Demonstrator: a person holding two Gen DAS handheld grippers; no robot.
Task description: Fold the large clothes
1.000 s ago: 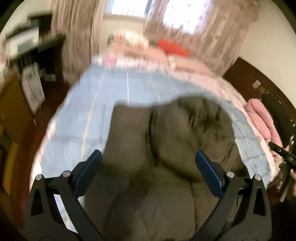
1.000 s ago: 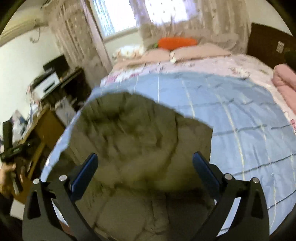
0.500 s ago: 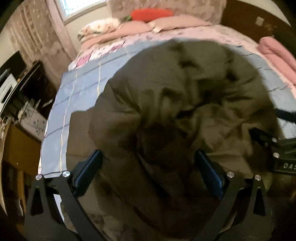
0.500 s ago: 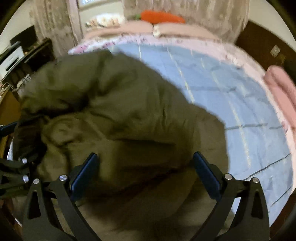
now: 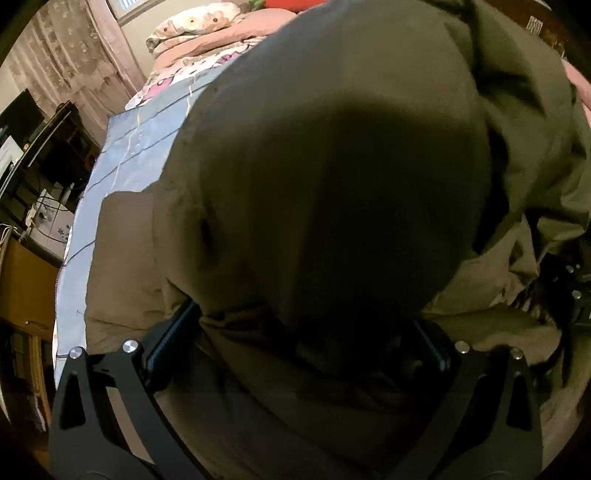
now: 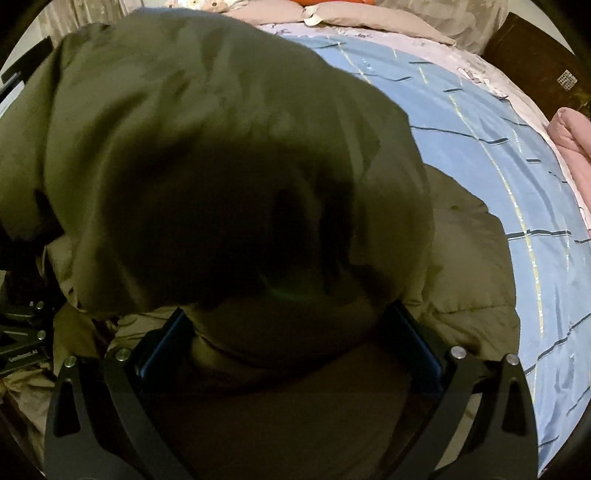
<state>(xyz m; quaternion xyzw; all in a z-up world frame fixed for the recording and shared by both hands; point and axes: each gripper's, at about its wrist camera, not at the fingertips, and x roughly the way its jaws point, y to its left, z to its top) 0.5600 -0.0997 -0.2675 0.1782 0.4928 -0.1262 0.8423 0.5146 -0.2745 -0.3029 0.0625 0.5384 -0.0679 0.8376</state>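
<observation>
both claws have dropped from hovering over the olive jacket (image 5: 332, 184) on the bed's blue quilt (image 6: 498, 155) to straddling a bulging fold each, left claw (image 5: 303, 343) and right claw (image 6: 291, 343) wide open, so the fold looks about to be gripped.

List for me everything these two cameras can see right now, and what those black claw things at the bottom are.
Padded coat: one, olive green, bunched up on the bed, its bulk between both pairs of fingers.
Bedspread: one, light blue with thin lines, under the coat.
Pillows: at least two, beige-pink, at the head of the bed.
Red-orange cushion: one, behind the pillows.
Pink bedding: one bundle, right edge of the bed.
Curtains: patterned, pinkish, left of the bed.
Dark furniture: on the left, details unclear.
Left gripper: black with blue pads, spread wide around coat fabric.
Right gripper: same build, also spread wide.
</observation>
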